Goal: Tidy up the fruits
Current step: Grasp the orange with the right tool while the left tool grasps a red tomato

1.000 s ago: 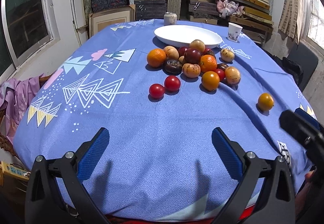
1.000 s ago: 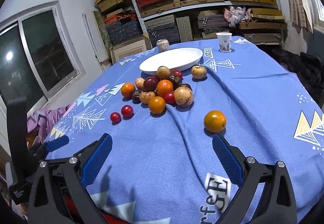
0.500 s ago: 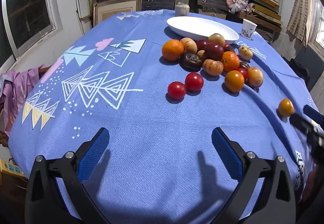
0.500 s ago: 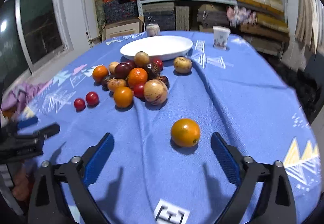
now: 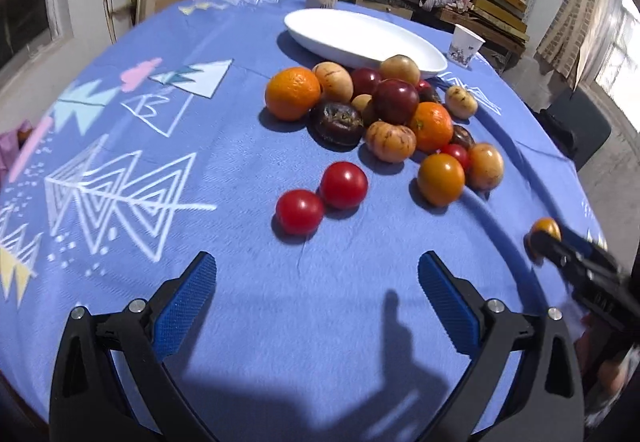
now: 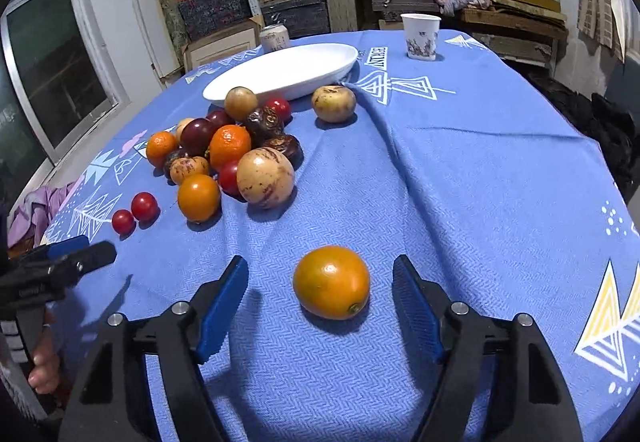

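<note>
A lone orange fruit [image 6: 331, 281] lies on the blue tablecloth between the blue pads of my right gripper [image 6: 320, 282], whose jaws are closing; a gap shows on each side of the fruit. My left gripper [image 5: 316, 278] stands open over bare cloth, just short of two red tomatoes [image 5: 320, 198]. Behind them is a pile of mixed fruits [image 5: 384, 114]: oranges, dark plums, speckled tan ones. A white oval plate [image 5: 360, 36] lies empty behind the pile. In the left wrist view the right gripper [image 5: 560, 248] is at the right edge by the lone orange fruit [image 5: 544, 229].
A paper cup [image 6: 420, 36] and a can [image 6: 274, 36] stand beyond the plate. Shelves of boxes line the back wall, with a window on the left. A fold in the cloth [image 6: 400, 162] runs right of the pile. A hand [image 6: 40, 370] holds the left gripper.
Both grippers have moved forward and down toward the fruit. The lone orange fruit now sits between the right pads, which have narrowed. The left jaws keep their width.
</note>
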Demonstrator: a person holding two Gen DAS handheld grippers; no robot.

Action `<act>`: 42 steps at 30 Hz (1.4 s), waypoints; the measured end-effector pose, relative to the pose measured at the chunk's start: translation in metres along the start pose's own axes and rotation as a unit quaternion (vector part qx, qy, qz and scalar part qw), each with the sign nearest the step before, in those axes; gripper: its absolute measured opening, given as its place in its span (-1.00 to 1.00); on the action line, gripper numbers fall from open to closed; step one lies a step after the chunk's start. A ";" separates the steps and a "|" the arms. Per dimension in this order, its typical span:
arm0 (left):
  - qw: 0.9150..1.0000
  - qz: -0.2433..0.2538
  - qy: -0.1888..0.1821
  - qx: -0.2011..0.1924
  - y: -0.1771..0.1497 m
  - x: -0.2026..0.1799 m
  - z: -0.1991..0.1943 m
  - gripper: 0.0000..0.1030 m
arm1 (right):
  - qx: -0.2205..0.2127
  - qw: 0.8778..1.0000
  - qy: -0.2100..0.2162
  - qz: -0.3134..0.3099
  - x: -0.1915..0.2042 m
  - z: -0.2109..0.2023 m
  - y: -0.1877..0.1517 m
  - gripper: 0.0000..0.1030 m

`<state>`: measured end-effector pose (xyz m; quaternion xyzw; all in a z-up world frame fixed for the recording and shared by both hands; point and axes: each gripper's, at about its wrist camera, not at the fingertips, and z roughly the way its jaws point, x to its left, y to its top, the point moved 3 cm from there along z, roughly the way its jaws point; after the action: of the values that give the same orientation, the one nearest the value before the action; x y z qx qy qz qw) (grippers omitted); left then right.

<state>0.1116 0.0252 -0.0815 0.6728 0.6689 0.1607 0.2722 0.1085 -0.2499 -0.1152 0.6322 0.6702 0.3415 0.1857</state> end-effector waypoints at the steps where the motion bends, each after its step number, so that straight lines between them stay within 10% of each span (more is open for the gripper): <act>1: 1.000 -0.003 -0.003 0.004 0.003 0.001 0.004 0.92 | 0.000 1.000 -0.002 0.000 0.000 0.000 0.000 0.47; 8: 1.000 0.007 0.015 0.015 0.014 0.006 0.022 0.17 | 0.008 1.000 -0.009 -0.007 0.002 0.004 -0.001 0.47; 22: 1.000 0.027 -0.011 0.007 0.023 0.001 0.028 -0.20 | 0.021 1.000 -0.001 0.001 0.000 0.010 -0.001 0.43; 35: 1.000 0.028 -0.003 -0.003 0.014 0.002 0.021 -0.50 | 0.023 1.000 0.006 -0.001 0.000 0.011 -0.003 -0.21; 42: 0.999 0.041 -0.008 -0.025 0.016 -0.007 0.004 -0.50 | 0.018 1.000 0.023 -0.003 0.002 0.008 -0.004 -0.25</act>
<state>0.1260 0.0180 -0.0743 0.6937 0.6347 0.1827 0.2872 0.1109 -0.2466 -0.1229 0.6254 0.6824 0.3429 0.1599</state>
